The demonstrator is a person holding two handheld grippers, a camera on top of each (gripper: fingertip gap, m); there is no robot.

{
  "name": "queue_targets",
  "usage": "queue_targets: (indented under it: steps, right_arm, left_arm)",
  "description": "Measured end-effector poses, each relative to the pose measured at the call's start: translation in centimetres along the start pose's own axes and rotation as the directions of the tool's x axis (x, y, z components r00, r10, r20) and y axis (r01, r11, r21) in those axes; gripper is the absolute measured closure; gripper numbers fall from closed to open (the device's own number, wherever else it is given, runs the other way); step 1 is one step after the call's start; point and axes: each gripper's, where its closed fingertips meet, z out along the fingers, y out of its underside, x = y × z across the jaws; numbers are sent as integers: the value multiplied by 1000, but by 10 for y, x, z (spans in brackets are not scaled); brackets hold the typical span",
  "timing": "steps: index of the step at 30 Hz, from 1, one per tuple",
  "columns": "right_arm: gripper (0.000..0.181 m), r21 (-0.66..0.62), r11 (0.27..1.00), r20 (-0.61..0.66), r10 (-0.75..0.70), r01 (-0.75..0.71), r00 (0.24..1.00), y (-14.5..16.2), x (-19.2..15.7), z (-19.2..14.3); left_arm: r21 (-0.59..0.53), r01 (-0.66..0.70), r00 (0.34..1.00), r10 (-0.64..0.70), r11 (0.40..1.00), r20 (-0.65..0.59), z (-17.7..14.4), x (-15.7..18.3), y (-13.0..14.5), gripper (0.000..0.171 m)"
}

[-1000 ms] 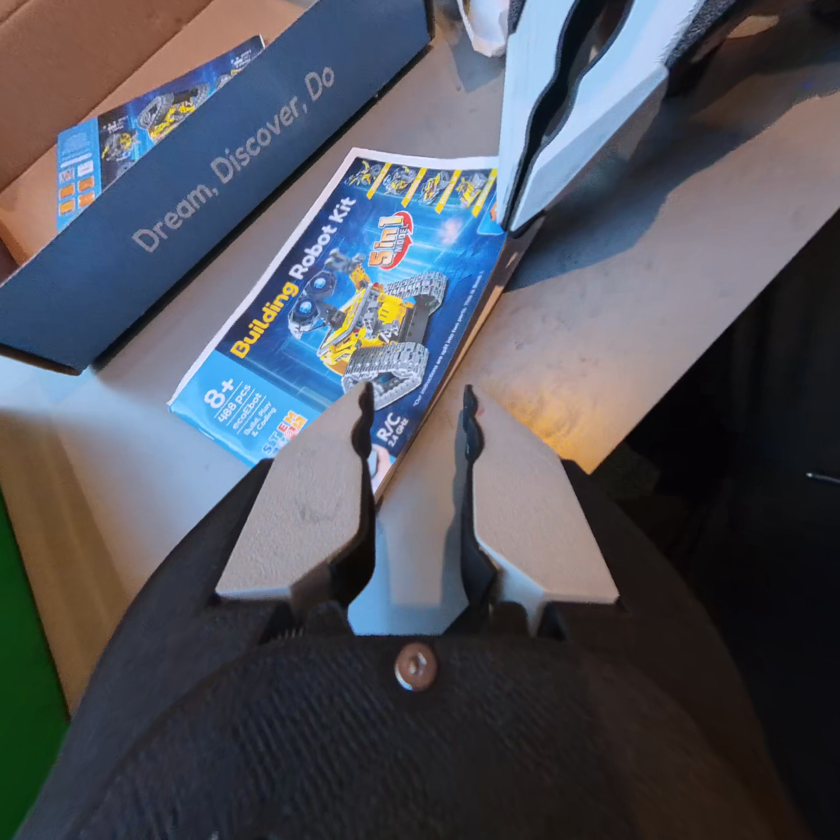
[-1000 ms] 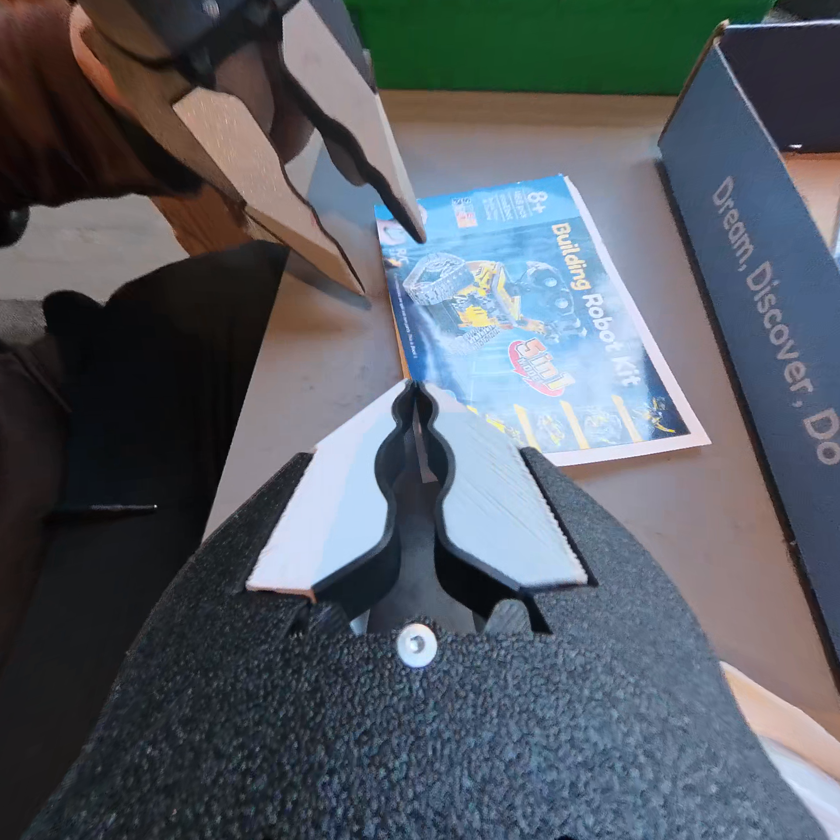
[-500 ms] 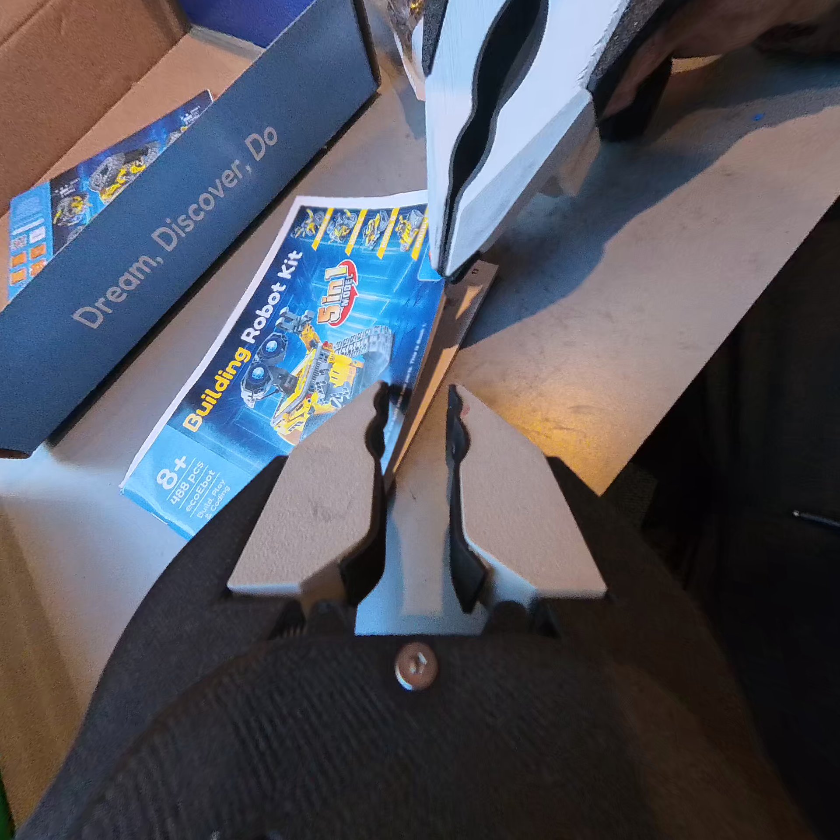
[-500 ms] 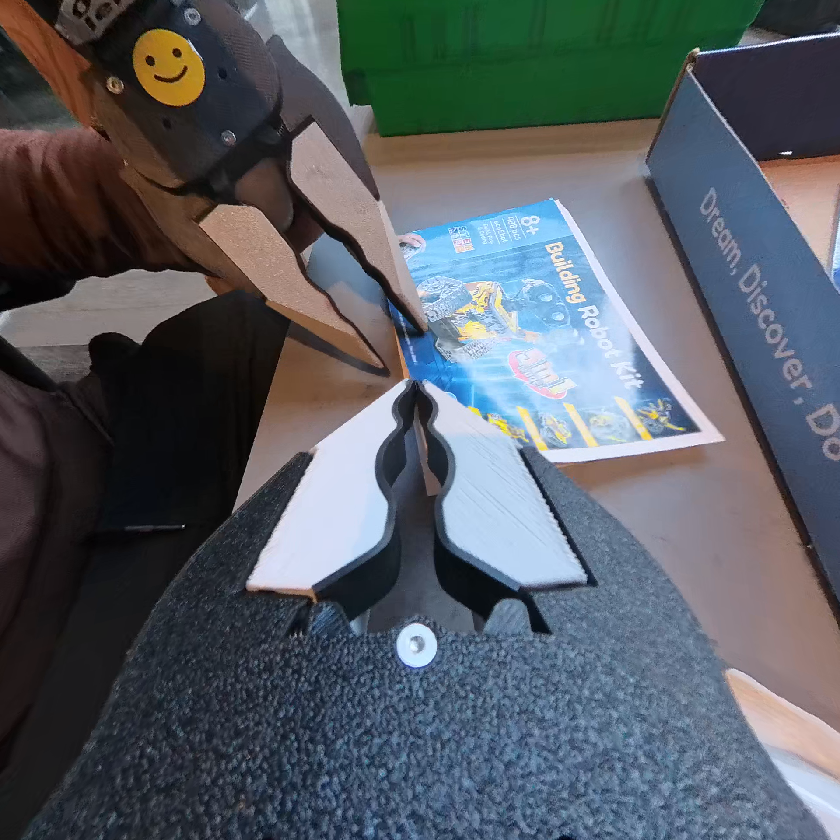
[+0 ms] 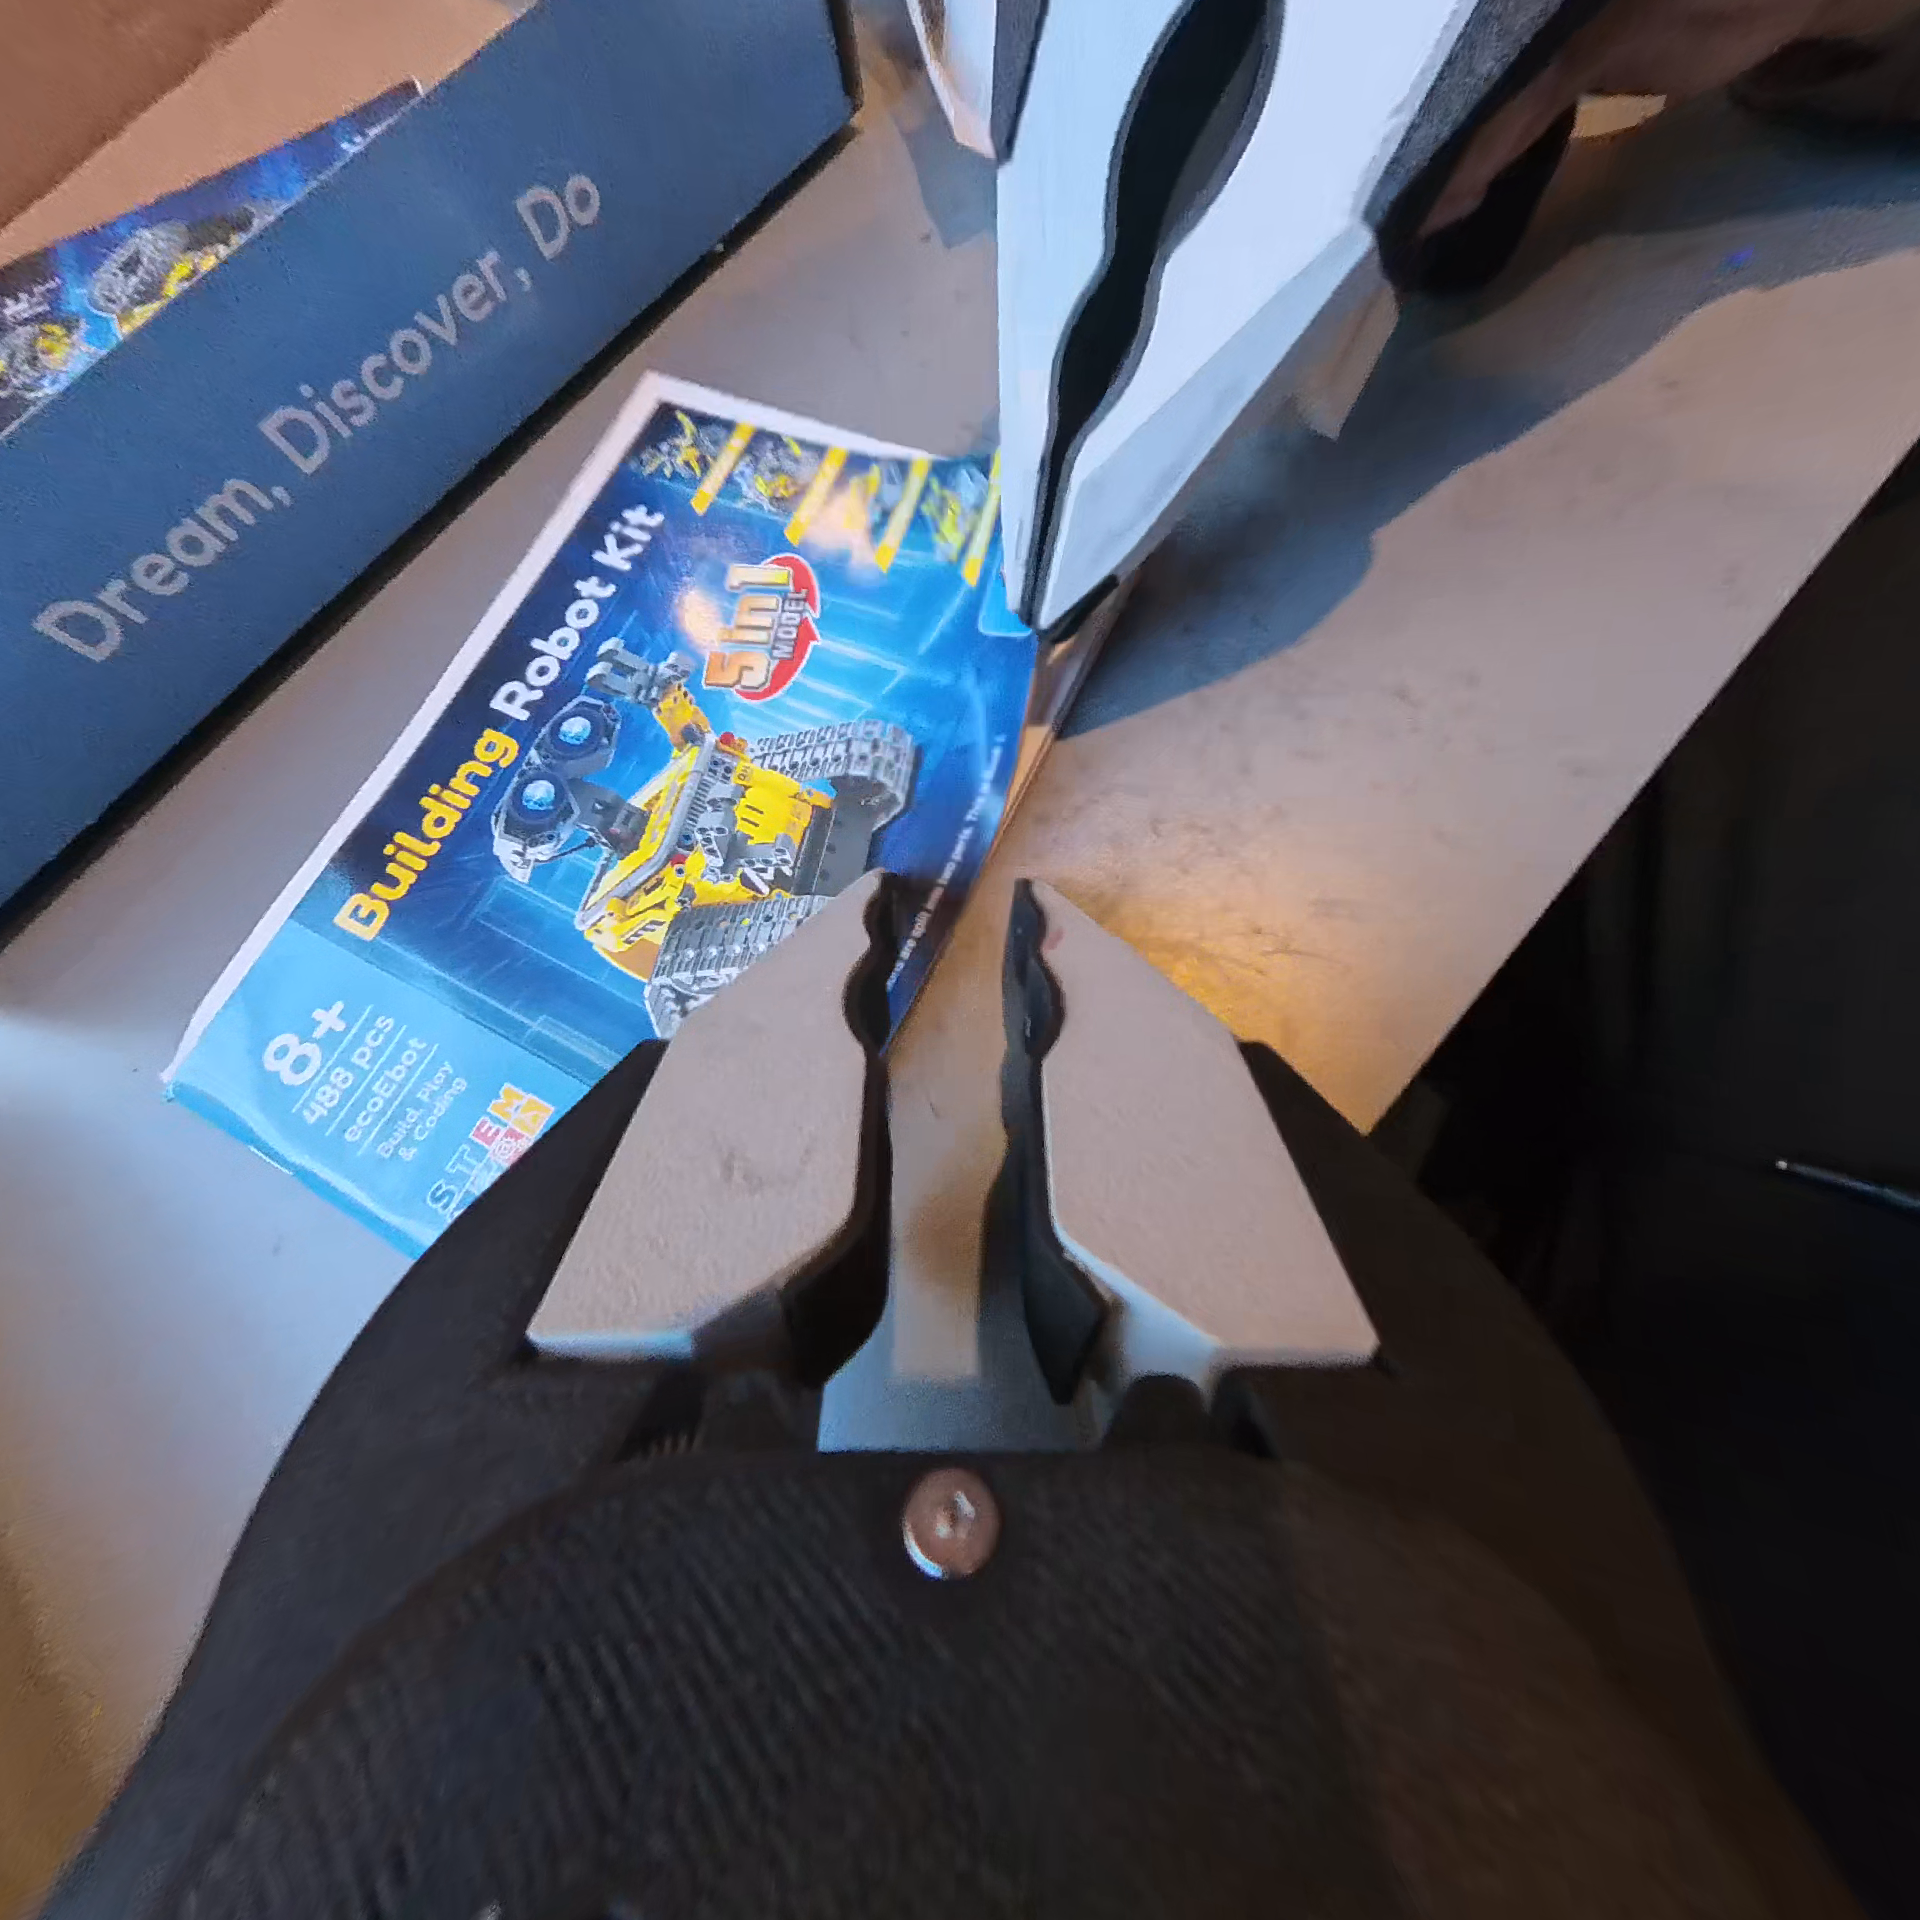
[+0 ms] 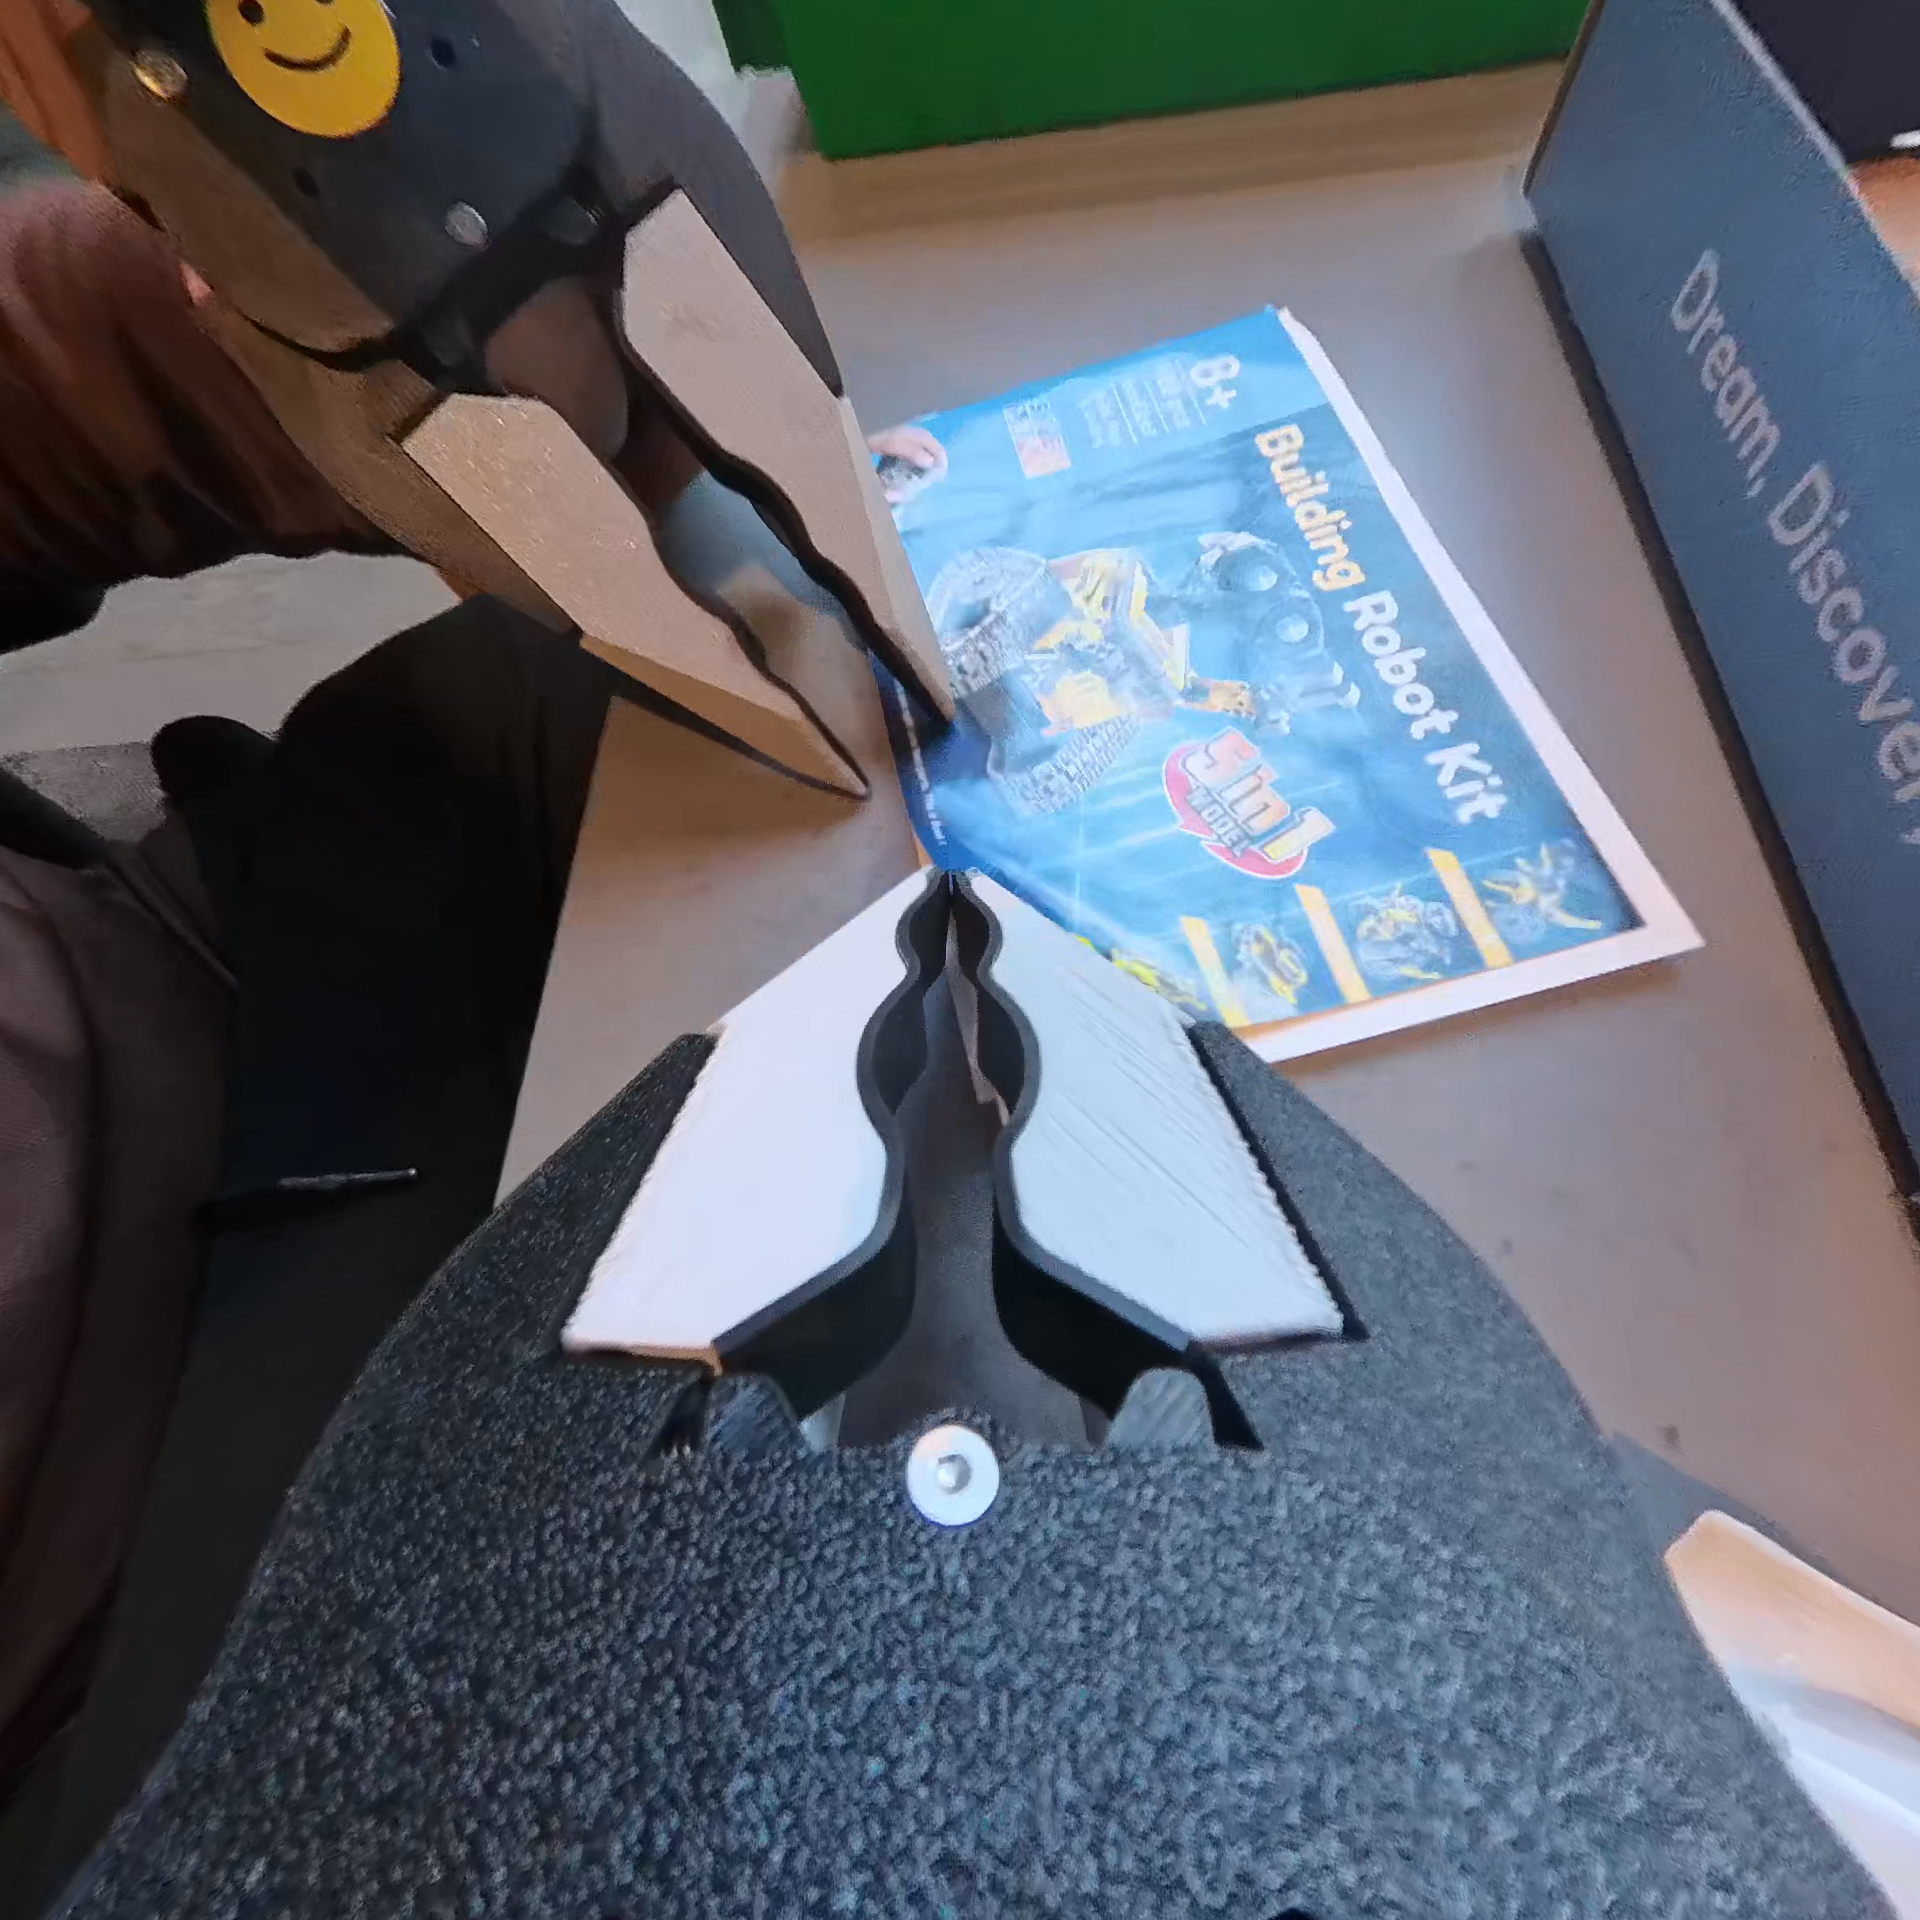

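Observation:
A blue booklet (image 5: 582, 810) with a yellow robot picture lies flat on the grey table (image 5: 1299, 831); it also shows in the right wrist view (image 6: 1299, 727). My right gripper (image 6: 951, 883), with white fingers, is shut on the booklet's edge near one corner, and a thin sheet shows between its pads. In the left wrist view the right gripper (image 5: 1039, 613) points down at that corner. My left gripper (image 5: 948, 904), with tan fingers, is open with a narrow gap. It straddles the same edge of the booklet farther along, as the right wrist view (image 6: 902, 753) also shows.
A dark blue box (image 5: 312, 364) with a cardboard inside stands open beside the booklet, also in the right wrist view (image 6: 1766, 468). A green bin (image 6: 1143, 62) stands behind the table. The table's edge (image 5: 1558, 883) runs close by the grippers, with a person's dark clothing beyond it. There is about 5 centimetres between the tips of the two grippers.
My left gripper has come down onto the booklet's edge and its gap has narrowed. My right gripper has stayed shut on the booklet's corner and drawn closer to the left one.

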Motion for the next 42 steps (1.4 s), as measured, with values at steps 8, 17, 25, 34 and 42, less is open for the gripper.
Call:
queue_targets:
  steps: [8, 17, 25, 34, 42]
  right_arm:
    - [181, 25, 998, 12, 50, -50, 999, -3, 4, -2]
    - [181, 75, 987, 33, 137, -139, 990, -10, 8, -5]
    - [181, 93, 979, 53, 175, -180, 983, -12, 10, -6]
    - [181, 87, 979, 59, 182, -187, 982, -11, 9, -6]
    - [181, 74, 980, 58, 180, -184, 982, -10, 9, -5]
  left_arm:
    - [33, 79, 995, -77, 996, -58, -2, -2, -2, 158]
    - [53, 116, 989, -110, 992, -102, -2, -1, -4, 158]
    - [87, 186, 976, -174, 979, -128, -5, -5, -7, 171]
    - [85, 217, 966, -202, 972, -162, -6, -4, -8, 171]
    - [87, 239, 959, -221, 967, -177, -5, -3, -9, 171]
